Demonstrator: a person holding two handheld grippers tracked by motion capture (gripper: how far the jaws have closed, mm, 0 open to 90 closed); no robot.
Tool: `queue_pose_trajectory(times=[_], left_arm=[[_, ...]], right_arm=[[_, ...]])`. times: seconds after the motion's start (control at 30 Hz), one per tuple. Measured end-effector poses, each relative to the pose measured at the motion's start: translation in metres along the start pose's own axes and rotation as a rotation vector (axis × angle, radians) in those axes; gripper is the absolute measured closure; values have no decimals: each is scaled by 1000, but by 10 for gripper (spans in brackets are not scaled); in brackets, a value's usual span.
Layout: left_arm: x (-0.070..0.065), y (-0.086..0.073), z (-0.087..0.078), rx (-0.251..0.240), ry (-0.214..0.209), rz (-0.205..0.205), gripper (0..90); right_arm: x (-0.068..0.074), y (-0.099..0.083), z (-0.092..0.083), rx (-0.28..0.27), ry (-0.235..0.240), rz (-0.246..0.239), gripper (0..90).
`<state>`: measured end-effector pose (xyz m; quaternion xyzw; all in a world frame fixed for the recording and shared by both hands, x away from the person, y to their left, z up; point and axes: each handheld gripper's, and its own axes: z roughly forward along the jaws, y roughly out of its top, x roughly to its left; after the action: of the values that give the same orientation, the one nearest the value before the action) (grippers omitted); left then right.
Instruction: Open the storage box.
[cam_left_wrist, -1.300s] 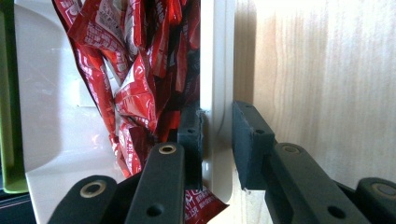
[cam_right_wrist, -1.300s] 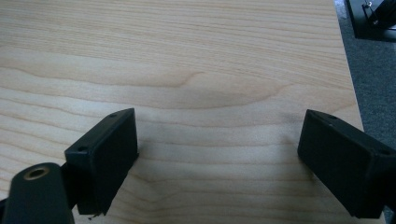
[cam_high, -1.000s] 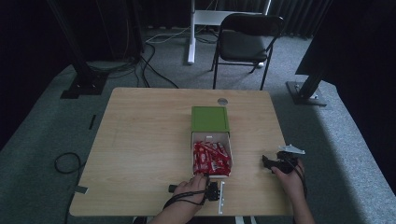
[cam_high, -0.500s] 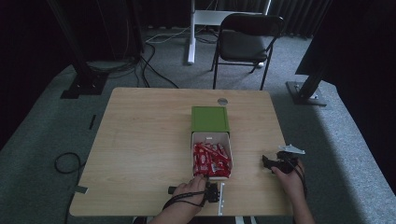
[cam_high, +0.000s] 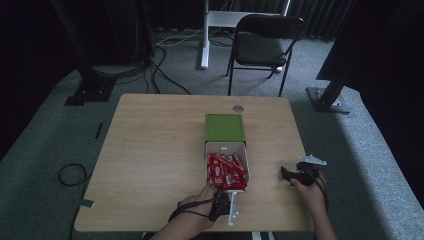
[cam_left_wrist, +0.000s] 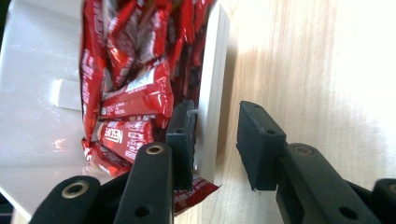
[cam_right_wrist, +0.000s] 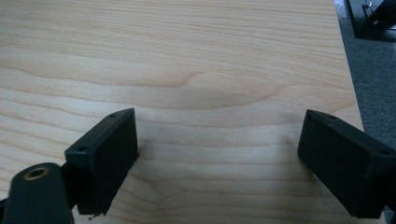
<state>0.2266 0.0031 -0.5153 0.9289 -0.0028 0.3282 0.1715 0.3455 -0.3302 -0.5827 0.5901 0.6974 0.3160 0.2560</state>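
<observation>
A white tray (cam_high: 226, 148) packed with red wrappers (cam_high: 227, 171) sits at centre frame in the high view, touching a green box (cam_high: 224, 128) above it, on the table (cam_high: 150, 160). The left gripper (cam_left_wrist: 215, 135), at lower centre, straddles the tray's near wall: one jaw inside against the wrappers, the other outside with a gap. The right gripper (cam_right_wrist: 217, 158), at lower right, gapes wide over bare wood, holding nothing.
</observation>
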Motion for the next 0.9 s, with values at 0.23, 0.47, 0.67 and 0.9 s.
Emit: queue_pose_trajectory(times=[0.23,0.47,0.67,0.9], left_arm=[[20,-6,-22,-122,-19,-126,691],[36,-12,-35,-203,-19,-209,697],[55,-23,-44,-271,-10,-324,700],[79,-45,-50,-365,38,-485,706]], right_arm=[[0,0,0,0,0,0,116],[0,0,0,0,0,0,116],[0,0,0,0,0,0,116],[0,0,0,0,0,0,116]])
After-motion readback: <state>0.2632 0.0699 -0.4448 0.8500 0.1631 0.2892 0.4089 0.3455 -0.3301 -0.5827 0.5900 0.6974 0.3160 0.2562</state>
